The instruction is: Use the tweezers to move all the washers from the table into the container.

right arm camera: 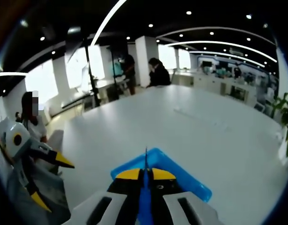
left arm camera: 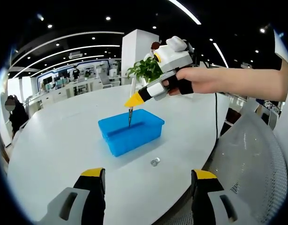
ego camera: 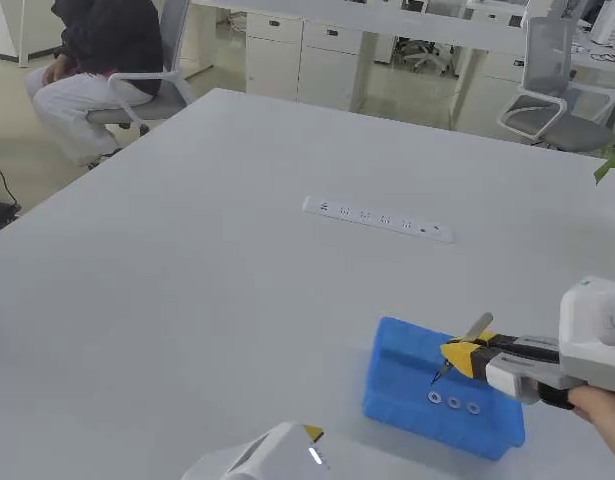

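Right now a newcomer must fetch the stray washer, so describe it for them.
On the white table stands a blue container. Beside it, on the side facing the left gripper, lies a small metal washer. Unlike the three washers inside the container, it sits alone on bare tabletop.

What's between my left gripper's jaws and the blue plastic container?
One small silver washer lies on the white table, short of the blue plastic container, in the left gripper view.

Right tongs [ego camera: 465, 357], held level by a hand [ego camera: 599, 408] at the right, jaws closed on tweezers [ego camera: 477, 327] angled downward; left tongs [left arm camera: 151, 183] low, jaws wide apart.
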Motion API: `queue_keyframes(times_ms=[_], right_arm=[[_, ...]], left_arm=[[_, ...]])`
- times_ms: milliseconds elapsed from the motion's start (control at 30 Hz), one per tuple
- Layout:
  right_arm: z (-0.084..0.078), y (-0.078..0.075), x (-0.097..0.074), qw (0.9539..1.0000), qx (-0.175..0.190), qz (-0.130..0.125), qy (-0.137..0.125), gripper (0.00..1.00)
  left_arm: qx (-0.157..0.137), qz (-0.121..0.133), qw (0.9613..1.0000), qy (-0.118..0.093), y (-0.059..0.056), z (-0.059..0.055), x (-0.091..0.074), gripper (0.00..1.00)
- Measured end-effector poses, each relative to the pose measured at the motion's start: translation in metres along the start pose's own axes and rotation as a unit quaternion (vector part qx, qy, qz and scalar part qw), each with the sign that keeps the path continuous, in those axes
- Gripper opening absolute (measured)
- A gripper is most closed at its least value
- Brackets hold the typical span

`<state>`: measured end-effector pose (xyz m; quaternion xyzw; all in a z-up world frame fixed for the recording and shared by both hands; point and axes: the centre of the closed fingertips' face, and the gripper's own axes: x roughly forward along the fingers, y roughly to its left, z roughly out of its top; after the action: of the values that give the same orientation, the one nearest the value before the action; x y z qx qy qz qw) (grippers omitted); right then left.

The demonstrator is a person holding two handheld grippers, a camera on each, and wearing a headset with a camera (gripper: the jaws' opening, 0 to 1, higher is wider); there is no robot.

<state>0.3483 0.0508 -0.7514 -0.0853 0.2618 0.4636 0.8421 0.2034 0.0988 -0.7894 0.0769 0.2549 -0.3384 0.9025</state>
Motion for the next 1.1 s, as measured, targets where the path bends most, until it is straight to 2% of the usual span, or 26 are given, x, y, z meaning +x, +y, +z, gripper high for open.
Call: queue_keyframes(times_ms=[300,500,767,1100], right_arm=[[0.009,0.018,-0.014,0.9998,-0.003,0.005,-0.019,0.04],[0.005,0.032,-0.017,0.9997,0.000,0.015,-0.020,0.04],[-0.012,0.038,-0.019,0.9991,0.028,0.025,-0.020,0.04],[-0.044,0.046,-0.016,0.9980,0.053,0.033,0.010,0.04]], left_arm=[[0.000,-0.001,1.0000,0.000,-0.001,0.000,0.000,0.75],[0.003,-0.001,1.0000,0.002,-0.001,-0.001,0.000,0.75],[0.003,-0.003,1.0000,0.003,-0.002,-0.001,0.000,0.75],[0.005,-0.005,1.0000,0.006,-0.002,-0.002,0.000,0.75]])
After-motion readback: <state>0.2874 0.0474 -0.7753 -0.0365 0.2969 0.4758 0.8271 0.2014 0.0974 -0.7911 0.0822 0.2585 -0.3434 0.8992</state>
